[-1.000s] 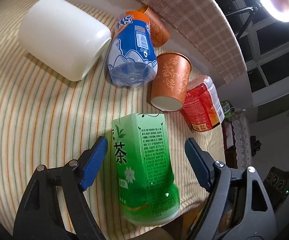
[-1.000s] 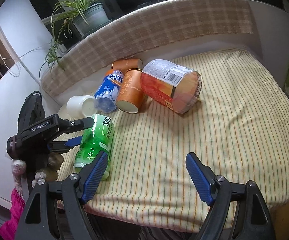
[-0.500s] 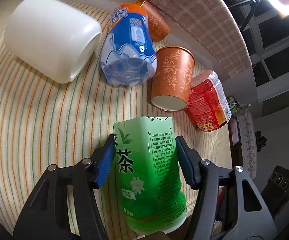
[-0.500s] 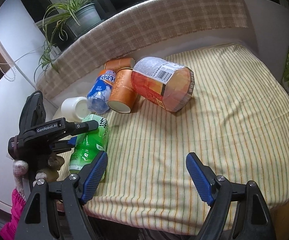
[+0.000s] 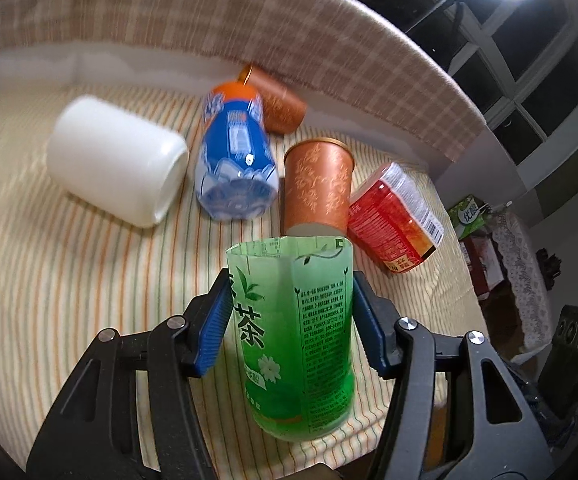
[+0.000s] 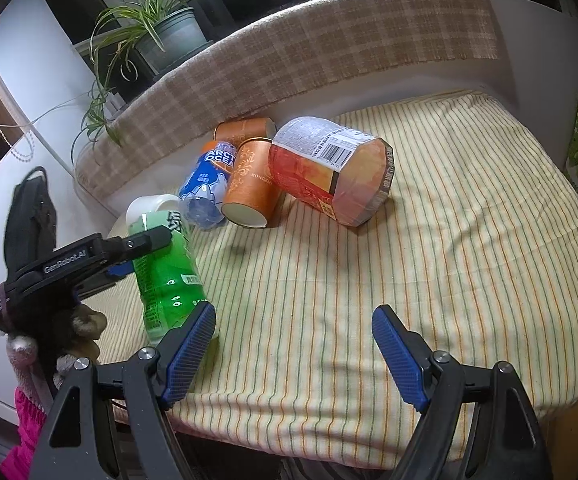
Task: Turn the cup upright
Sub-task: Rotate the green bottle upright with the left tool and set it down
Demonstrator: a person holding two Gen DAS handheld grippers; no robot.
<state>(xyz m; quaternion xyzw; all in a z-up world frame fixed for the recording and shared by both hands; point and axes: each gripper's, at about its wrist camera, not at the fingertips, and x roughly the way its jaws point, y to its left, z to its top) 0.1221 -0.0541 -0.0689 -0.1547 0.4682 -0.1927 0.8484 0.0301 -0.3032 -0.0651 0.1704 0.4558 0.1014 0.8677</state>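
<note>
A green tea-label cup [image 5: 293,332], cut from a bottle, sits between the blue pads of my left gripper [image 5: 289,320], which is shut on it. In the right wrist view the green cup [image 6: 167,276] stands steeply tilted near the table's left front edge, rounded base down and cut rim up, with the left gripper [image 6: 129,248] clamped across its upper part. I cannot tell whether its base touches the cloth. My right gripper [image 6: 293,344] hangs open over the front of the striped cloth [image 6: 409,260] with nothing in it.
Lying on their sides behind the green cup are a white cup [image 5: 117,168], a blue bottle-cup [image 5: 235,160], two orange paper cups [image 5: 317,188] [image 5: 277,104] and a red cup [image 5: 393,220]. A plaid backrest [image 6: 329,48] rims the far side. A gloved hand [image 6: 69,332] holds the left gripper.
The left gripper went from open around the lying green cup to shut on it, then raised it and tipped it steeply, rim up. The right gripper stayed open.
</note>
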